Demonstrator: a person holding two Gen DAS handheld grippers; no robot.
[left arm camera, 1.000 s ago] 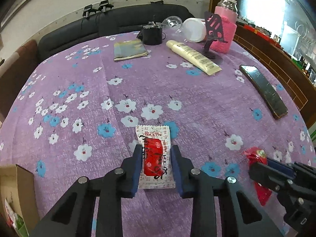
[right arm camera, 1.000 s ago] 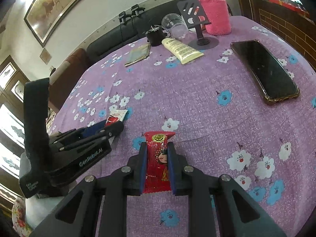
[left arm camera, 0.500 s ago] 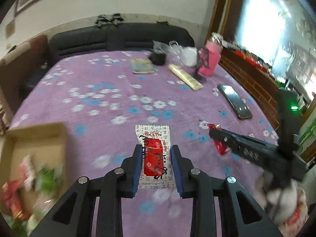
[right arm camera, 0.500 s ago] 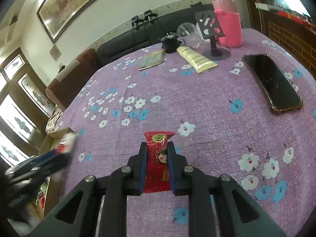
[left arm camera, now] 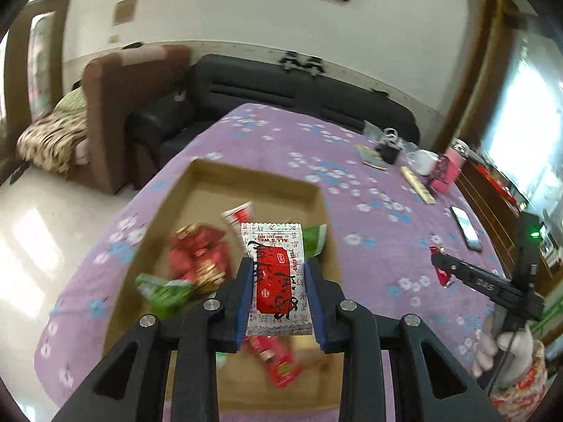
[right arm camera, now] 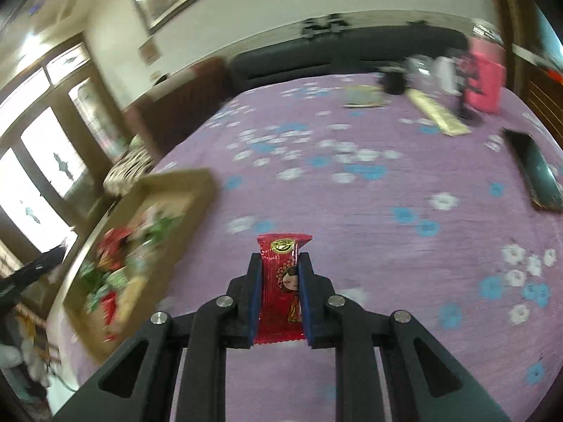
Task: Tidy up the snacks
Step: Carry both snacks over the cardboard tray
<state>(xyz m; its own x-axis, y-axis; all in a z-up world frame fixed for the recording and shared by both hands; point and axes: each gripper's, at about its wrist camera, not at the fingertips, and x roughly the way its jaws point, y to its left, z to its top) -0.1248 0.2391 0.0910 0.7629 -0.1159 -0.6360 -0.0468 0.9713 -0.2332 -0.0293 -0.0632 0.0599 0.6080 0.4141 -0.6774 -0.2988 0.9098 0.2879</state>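
snacks in my tongs: two. my left gripper (left arm camera: 278, 281) is squeezed on a white packet (left arm camera: 276, 274) with a red label and black writing, held over the cardboard box (left arm camera: 246, 183). my right gripper (right arm camera: 279, 281) is nearly closed, pinching a red packet (right arm camera: 281, 274) with a cartoon girl, above the purple flowered cloth (right arm camera: 352, 193). the box holds several blurry red and green packets. one phone (right arm camera: 535, 172) lies far off to the right.
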